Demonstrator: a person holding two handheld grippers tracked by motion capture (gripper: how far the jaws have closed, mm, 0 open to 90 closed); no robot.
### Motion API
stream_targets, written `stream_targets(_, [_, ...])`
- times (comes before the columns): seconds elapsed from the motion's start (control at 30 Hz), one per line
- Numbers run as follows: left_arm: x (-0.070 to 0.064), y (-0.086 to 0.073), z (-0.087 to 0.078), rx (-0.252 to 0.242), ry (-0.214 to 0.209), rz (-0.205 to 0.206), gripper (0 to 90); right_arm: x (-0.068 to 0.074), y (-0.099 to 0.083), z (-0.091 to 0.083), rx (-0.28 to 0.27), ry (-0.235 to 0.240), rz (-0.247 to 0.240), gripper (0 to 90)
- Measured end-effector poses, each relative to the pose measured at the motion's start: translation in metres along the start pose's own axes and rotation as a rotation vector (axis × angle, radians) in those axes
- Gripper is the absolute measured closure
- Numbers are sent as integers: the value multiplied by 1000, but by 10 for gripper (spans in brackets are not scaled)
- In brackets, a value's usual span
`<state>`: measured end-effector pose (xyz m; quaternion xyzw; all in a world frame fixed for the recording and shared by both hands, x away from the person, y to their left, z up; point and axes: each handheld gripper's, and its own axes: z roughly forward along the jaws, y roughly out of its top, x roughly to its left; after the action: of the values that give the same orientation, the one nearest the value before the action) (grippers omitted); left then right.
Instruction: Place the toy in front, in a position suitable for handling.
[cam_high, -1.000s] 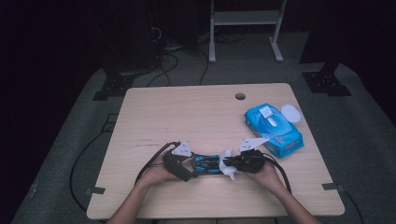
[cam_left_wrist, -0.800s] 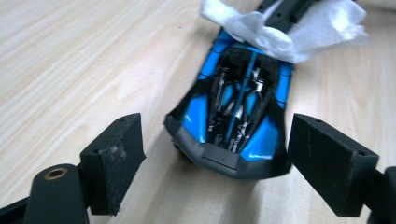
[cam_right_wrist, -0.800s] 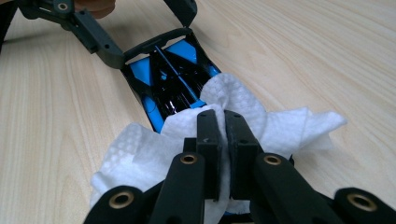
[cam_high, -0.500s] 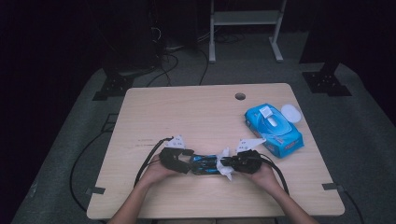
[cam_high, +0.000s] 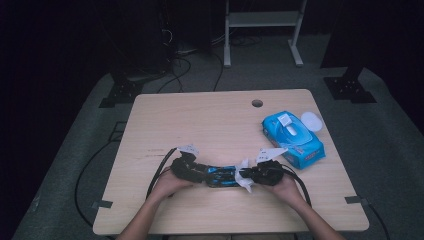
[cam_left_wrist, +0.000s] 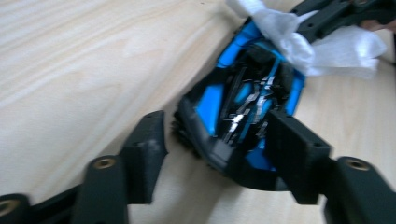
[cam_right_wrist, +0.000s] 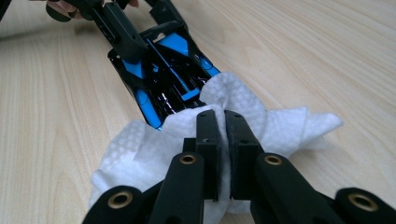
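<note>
Left gripper (cam_left_wrist: 219, 140): its jaws stand apart on either side of the near end of the toy car; the right jaw lies against the car's flank, and whether the left jaw touches it I cannot tell. In the high view the left gripper (cam_high: 192, 167) sits at about 7 o'clock on the surface, pointing toward 3 o'clock.

Right gripper (cam_right_wrist: 223, 140): jaws pressed nearly together, pinching a fold of the white wipe between them. In the high view the right gripper (cam_high: 250, 175) sits at about 5 o'clock on the surface, pointing toward 9 o'clock, facing the other gripper.

Toy car (cam_high: 221, 176): blue and black, lying on the surface between the two grippers near the front edge, at about 6 o'clock. In the left gripper view the toy car (cam_left_wrist: 243, 112) shows black ribbed parts and blue panels; which face is up I cannot tell.

White wipe (cam_right_wrist: 261, 121): crumpled, resting against the end of the toy car (cam_right_wrist: 163, 74) nearest the right gripper, with its loose edges spread on the wood.

Wipe pack (cam_high: 292, 139): blue, lying flat at about 3 o'clock, well apart from the car, with a white lid (cam_high: 312, 120) just beside its far corner.

Surface (cam_high: 200, 120): pale wood, with a round hole (cam_high: 257, 103) near the far edge at about 1 o'clock.
</note>
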<state>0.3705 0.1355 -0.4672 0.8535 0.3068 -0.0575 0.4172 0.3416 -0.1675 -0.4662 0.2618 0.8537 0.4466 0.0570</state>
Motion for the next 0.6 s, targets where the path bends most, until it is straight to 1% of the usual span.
stream_targets(0.1, [2, 0, 0, -2, -3, -4, 461, 0, 0, 0, -2, -1, 2, 845])
stream_targets(0.17, [0, -2, -2, -22, 2, 34, 473, 0, -1, 0, -5, -4, 1, 845])
stream_targets(0.2, [-1, -2, -2, -29, 11, 50, 504, 0, -1, -1, -1, -4, 3, 844])
stream_targets(0.23, [-1, -3, -3, -30, 13, 58, 504, 0, -1, -1, -1, -4, 3, 844])
stream_targets(0.3, [-1, -5, -3, -42, 9, 41, 508, -1, -1, -2, -3, 2, 3, 844])
stream_targets(0.33, [-2, -5, -3, -40, 15, 50, 511, -2, -1, -2, -3, 4, 5, 844])
stream_targets(0.37, [-3, -5, -3, -39, 20, 64, 510, -1, 0, -2, 2, 0, -5, 842])
stream_targets(0.43, [-3, -6, -3, -54, 16, 83, 511, -1, 0, -3, 2, 0, -10, 842])
stream_targets(0.47, [-4, -7, -4, -60, 17, 104, 523, -2, 0, -5, 0, 6, -14, 840])
stream_targets(0.5, [-4, -7, -4, -60, 17, 104, 524, -2, 0, -5, 0, 6, -14, 840])
stream_targets(0.53, [-5, -7, -4, -68, 24, 127, 524, -5, 1, -7, -9, -3, -12, 840])
stream_targets(0.57, [-5, -7, -4, -68, 24, 127, 525, -5, 1, -7, -9, -3, -12, 840])
stream_targets(0.6, [-6, -8, -4, -75, 29, 141, 525, -7, 2, -9, -10, -6, -6, 840])
